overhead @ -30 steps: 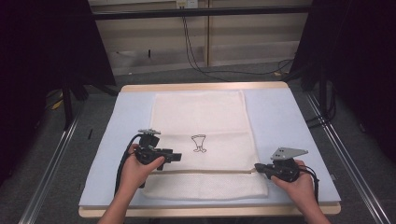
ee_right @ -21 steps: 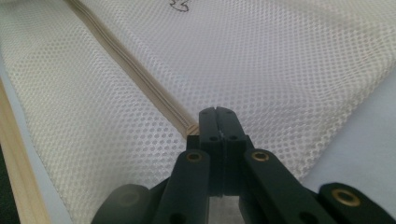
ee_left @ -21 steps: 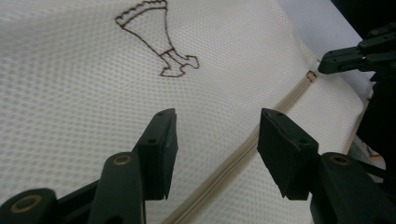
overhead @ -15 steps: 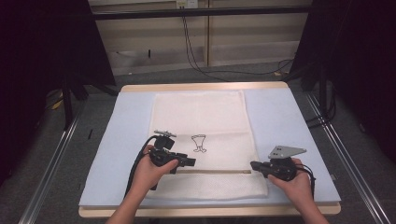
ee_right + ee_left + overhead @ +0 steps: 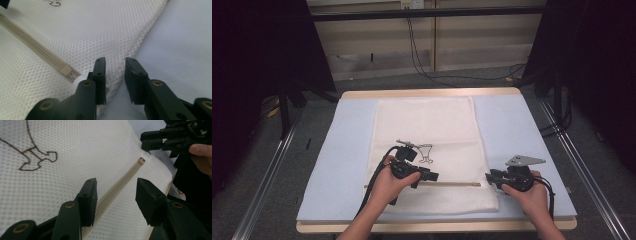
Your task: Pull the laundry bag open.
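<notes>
We are looking down on a wooden table (image 5: 432, 93) covered by a pale blue mat (image 5: 522, 130), standing on a grey floor (image 5: 257, 185) with metal rails (image 5: 259, 187) running along both sides. Behind it we are seeing a beige wall panel (image 5: 472, 45), black cables (image 5: 432, 75) trailing down to the floor, and dark curtains (image 5: 257, 45) at left and right. A white mesh laundry bag (image 5: 427, 125) is lying flat in the middle of the mat, reaching from near the far edge almost to the near edge. Its fabric is showing a fine honeycomb weave, a small brown outline drawing (image 5: 427, 152) near its centre, and a beige zipper (image 5: 452, 184) running across it close to the near edge. The zipper's end and a small white tab (image 5: 81, 79) are sitting at the bag's right edge. We are holding the left gripper (image 5: 432, 176) over the bag's near middle, its jaws spread wide on either side of the zipper line, gripping nothing. We are holding the right gripper (image 5: 488, 178) at the bag's right edge near the table's near right corner, its jaws narrowly parted just beside the white tab, with the bag's edge lying beneath them and nothing pinched between them.
</notes>
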Available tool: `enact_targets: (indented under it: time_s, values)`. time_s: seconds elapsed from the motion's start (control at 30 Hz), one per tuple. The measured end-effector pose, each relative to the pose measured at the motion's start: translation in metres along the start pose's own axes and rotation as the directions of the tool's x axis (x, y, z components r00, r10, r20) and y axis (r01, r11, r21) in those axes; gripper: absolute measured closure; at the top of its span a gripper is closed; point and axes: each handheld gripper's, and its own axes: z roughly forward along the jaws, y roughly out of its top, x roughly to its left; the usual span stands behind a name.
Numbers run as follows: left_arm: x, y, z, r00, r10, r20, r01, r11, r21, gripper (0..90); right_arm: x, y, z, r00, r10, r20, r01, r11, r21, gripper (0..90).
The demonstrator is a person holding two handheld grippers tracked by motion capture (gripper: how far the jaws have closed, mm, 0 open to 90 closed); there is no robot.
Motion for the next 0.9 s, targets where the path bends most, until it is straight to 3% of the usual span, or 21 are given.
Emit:
enact_targets:
  time_s: [0.13,0.23,0.27,0.37,0.43,0.47,0.57,0.6,0.67,0.73,0.8,0.83,0.9]
  values:
    - [-0.008,0.004,0.009,0.9999,-0.002,0.015,0.002,0.9998,0.018,54.4,0.003,0.001,0.003,0.9997,-0.005,-0.023,0.005,1.000,0.012,84.4]
    - [-0.016,0.007,0.019,0.9984,-0.028,0.049,0.026,0.9990,0.036,56.2,0.006,0.003,0.003,0.9988,-0.002,-0.048,0.003,1.000,0.030,85.9]
    - [-0.018,0.008,0.022,0.9985,-0.006,0.054,0.003,0.9984,0.056,56.3,0.008,0.003,0.003,0.9986,-0.004,-0.053,0.005,1.000,0.029,86.1]
    - [-0.024,0.010,0.033,0.9988,-0.004,0.048,0.000,0.9964,0.085,57.3,0.011,0.003,0.003,0.9987,-0.020,-0.047,0.021,0.999,0.034,85.9]
    - [-0.030,0.010,0.043,0.9979,-0.042,0.050,0.039,0.9968,0.070,58.1,0.011,0.003,0.002,0.9989,-0.022,-0.042,0.024,0.999,0.036,85.7]
    - [-0.030,0.011,0.044,0.9983,-0.024,0.052,0.020,0.9956,0.092,58.4,0.011,0.003,0.002,0.9989,-0.024,-0.041,0.026,0.999,0.036,84.8]
    - [-0.034,0.012,0.052,0.9984,-0.030,0.047,0.025,0.9941,0.106,59.3,0.011,0.003,0.001,0.9987,-0.041,-0.031,0.042,0.999,0.027,81.8]
    - [-0.036,0.015,0.058,0.9974,-0.024,0.068,0.014,0.9898,0.142,60.3,0.011,0.004,-0.001,0.9979,-0.059,-0.027,0.059,0.998,0.016,81.7]
    - [-0.037,0.016,0.061,0.9972,-0.038,0.065,0.028,0.9892,0.144,60.5,0.011,0.005,-0.003,0.9978,-0.061,-0.024,0.061,0.998,0.004,82.3]
    - [-0.039,0.019,0.068,0.9973,-0.039,0.062,0.029,0.9875,0.155,61.4,0.012,0.006,-0.008,0.9952,-0.097,-0.005,0.097,0.995,-0.013,87.5]
    - [-0.040,0.019,0.070,0.9972,-0.046,0.059,0.036,0.9869,0.157,62.0,0.013,0.007,-0.009,0.9941,-0.108,-0.012,0.107,0.994,-0.007,90.0]
    - [-0.041,0.019,0.073,0.9955,-0.070,0.064,0.059,0.9864,0.153,62.7,0.014,0.007,-0.009,0.9930,-0.117,-0.019,0.117,0.993,-0.004,90.0]
    - [-0.041,0.019,0.077,0.9974,-0.057,0.043,0.049,0.9846,0.168,62.7,0.016,0.006,-0.008,0.9882,-0.146,-0.048,0.146,0.989,0.001,90.0]
